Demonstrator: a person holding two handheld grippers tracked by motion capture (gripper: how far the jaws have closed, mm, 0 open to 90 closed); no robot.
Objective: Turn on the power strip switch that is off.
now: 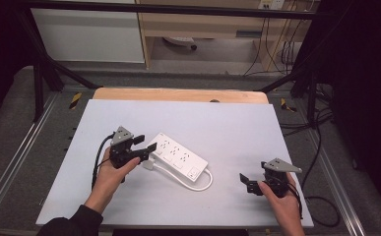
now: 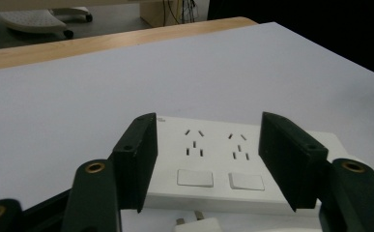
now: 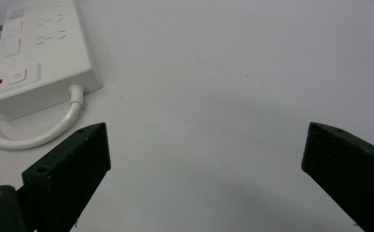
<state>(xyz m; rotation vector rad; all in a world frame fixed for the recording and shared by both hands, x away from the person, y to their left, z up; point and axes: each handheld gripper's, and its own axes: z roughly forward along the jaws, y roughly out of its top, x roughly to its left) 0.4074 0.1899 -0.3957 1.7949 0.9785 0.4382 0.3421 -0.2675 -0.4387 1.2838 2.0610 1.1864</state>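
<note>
A white power strip point(image 1: 178, 157) lies at an angle in the middle of the grey board, its sockets and switches facing up. Its white cable point(image 1: 198, 184) loops from its right end back along the near side to a white plug point(image 1: 148, 164) by its left end. My left gripper point(image 1: 147, 143) hovers at that left end, open. In the left gripper view the jaws of my left gripper point(image 2: 208, 130) frame the power strip point(image 2: 233, 164), and the plug point(image 2: 196, 225) peeks in below. My right gripper point(image 1: 247, 183) rests open near the board's right front, apart from the power strip point(image 3: 35, 53).
The grey board point(image 1: 227, 123) covers a wooden table whose edge point(image 1: 178, 94) shows at the back. Black frame bars point(image 1: 45, 73) stand at the back corners. Loose black cables point(image 1: 321, 196) lie on the floor to the right.
</note>
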